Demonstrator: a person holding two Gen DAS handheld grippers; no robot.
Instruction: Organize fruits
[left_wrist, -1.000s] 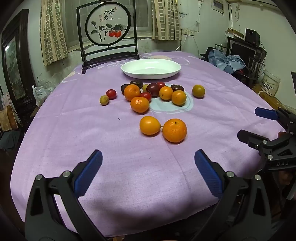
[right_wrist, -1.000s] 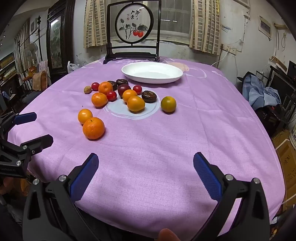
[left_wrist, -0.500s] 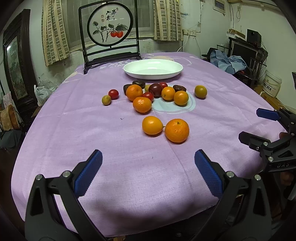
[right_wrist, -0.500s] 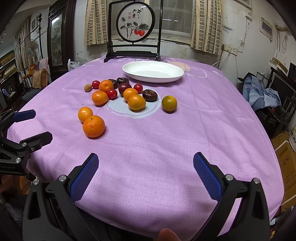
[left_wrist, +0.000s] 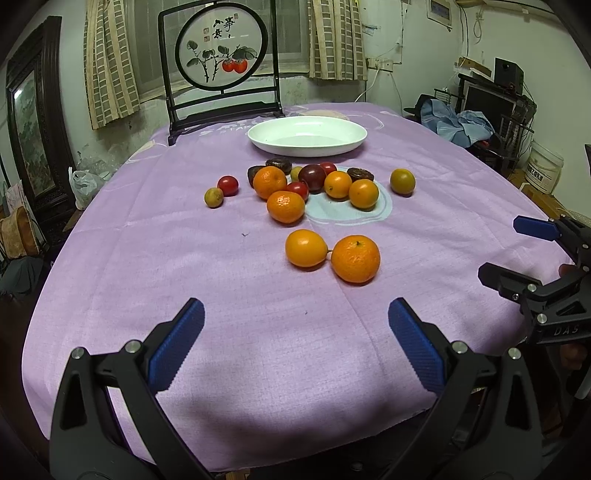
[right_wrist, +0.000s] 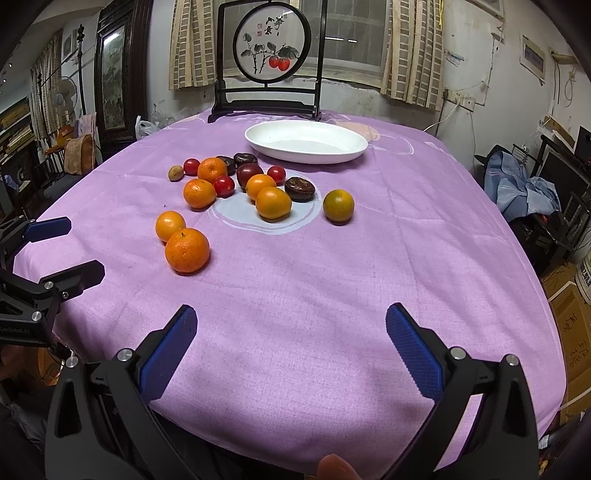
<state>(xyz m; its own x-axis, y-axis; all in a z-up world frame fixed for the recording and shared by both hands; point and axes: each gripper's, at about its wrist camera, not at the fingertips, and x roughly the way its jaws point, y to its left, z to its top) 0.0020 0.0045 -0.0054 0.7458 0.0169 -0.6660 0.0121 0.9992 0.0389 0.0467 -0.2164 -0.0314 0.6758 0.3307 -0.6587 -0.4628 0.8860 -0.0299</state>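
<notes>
Indoor light from overhead falls evenly on my purple cloth (left_wrist: 221, 288), bright at the middle and dimmer toward the near edge, where a broad soft shadow lies under my jaws. Each fruit throws a short, soft shadow on the cloth. The white dish (left_wrist: 306, 136) at the far side is bright but not blown out. The window beyond is dark. Both views bend strongly at the edges, with black corners. The centre is sharp; the room at the far left and right is dim and murky.
</notes>
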